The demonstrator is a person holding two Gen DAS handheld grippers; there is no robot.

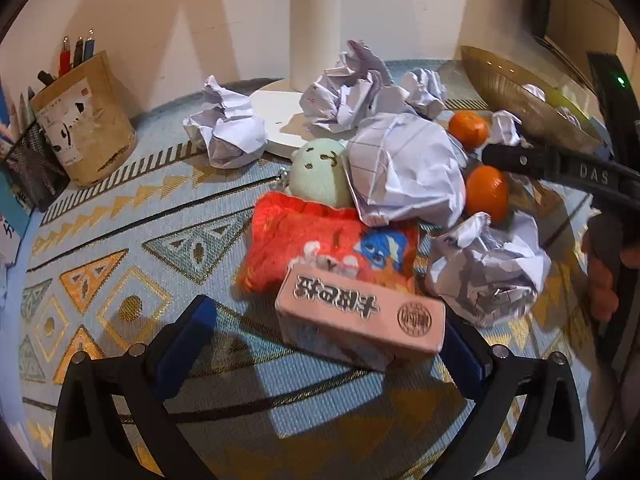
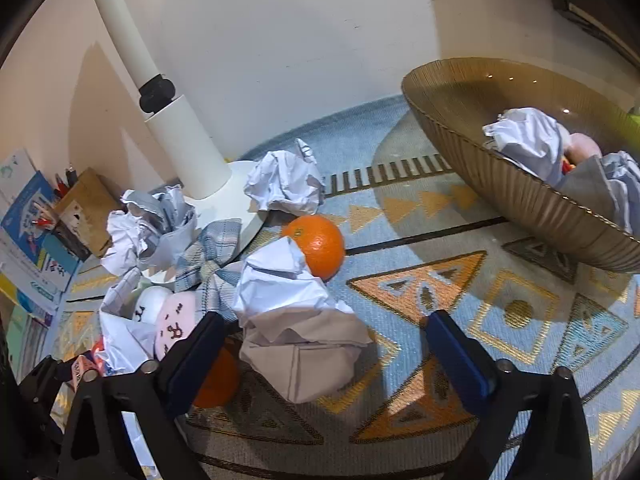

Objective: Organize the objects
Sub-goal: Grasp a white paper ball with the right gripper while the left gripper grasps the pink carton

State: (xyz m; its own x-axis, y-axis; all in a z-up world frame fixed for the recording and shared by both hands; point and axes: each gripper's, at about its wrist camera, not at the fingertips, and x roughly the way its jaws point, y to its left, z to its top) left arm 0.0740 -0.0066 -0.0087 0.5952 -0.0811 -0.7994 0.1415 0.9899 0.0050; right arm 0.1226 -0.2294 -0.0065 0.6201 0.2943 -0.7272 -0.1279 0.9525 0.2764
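Blue-padded fingers (image 1: 192,332) of the left gripper (image 1: 326,344) stand spread around a pink box (image 1: 360,316), which rests against the orange plush pouch (image 1: 320,240). Behind that pouch lie crumpled paper (image 1: 404,168) and tangerines (image 1: 486,194). The right gripper (image 2: 324,348), spread too, straddles a paper ball (image 2: 296,320).

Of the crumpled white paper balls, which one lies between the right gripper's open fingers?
The large crumpled paper ball in front of the orange mandarin; the other balls lie near the lamp base or in the bowl.

A lower orange (image 2: 218,380) sits half hidden behind crumpled paper (image 2: 300,332).
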